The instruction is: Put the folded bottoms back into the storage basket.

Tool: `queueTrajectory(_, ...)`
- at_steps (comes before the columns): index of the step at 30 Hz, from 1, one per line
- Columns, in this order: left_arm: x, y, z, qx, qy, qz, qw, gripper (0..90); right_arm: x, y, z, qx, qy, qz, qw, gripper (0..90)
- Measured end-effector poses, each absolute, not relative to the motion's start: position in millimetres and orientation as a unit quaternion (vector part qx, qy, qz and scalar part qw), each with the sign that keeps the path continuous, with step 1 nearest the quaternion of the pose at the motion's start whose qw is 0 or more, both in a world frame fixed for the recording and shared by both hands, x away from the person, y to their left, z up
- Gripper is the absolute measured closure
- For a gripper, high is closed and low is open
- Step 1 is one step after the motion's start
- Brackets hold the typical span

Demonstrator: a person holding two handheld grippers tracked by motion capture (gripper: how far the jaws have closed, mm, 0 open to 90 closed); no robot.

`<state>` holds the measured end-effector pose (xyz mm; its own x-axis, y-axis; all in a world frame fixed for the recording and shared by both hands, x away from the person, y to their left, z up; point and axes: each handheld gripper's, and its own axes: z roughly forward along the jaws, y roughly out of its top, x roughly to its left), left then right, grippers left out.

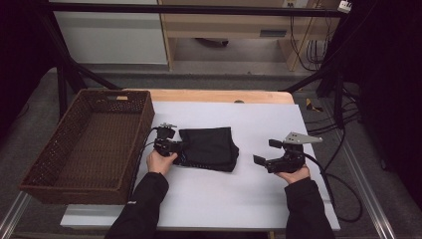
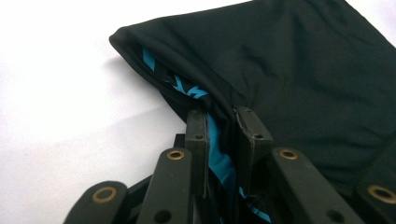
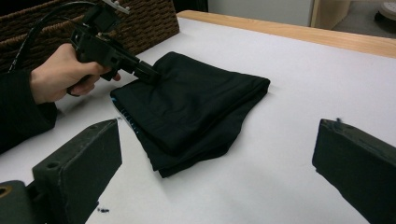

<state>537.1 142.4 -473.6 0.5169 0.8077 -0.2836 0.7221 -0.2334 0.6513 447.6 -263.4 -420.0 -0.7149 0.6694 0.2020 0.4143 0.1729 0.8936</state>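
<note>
left gripper (image 1: 175,147) is biting the near-left edge of the folded black garment (image 1: 211,148), jaws clamped on the cloth, and in the left gripper view the pads pinch a fold with a bright blue band running between them. the fabric there looks smooth and matte, softly creased, with blue lettering peeking from inside the hem (image 2: 180,84). none of that blue detail comes through from the high view, where the garment reads as a plain dark rectangle lying in the middle of the white table cover (image 1: 249,199).

right gripper (image 1: 273,154) sits off to the right, well apart from the cloth, jaws wide apart with nothing between them; the right gripper view looks across bare white surface to the garment's stacked layers (image 3: 187,112) and the left hand (image 3: 60,74) wrapped round its gripper's handle.

the woven brown basket (image 1: 64,164), rectangular and coarse-textured, stands at the left of the table, just beside the left gripper. a wooden table edge (image 1: 219,95) shows beyond the cover, with grey floor, black frame legs and loose cables (image 1: 338,124) around.
</note>
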Motion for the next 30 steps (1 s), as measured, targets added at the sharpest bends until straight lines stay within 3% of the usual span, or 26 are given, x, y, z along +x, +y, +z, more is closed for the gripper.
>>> queueTrajectory(30,535,140,-454,0.784,0.472,0.061,0.399,80.9,448,-265,-420,0.360,0.755,0.535,0.118,1.7)
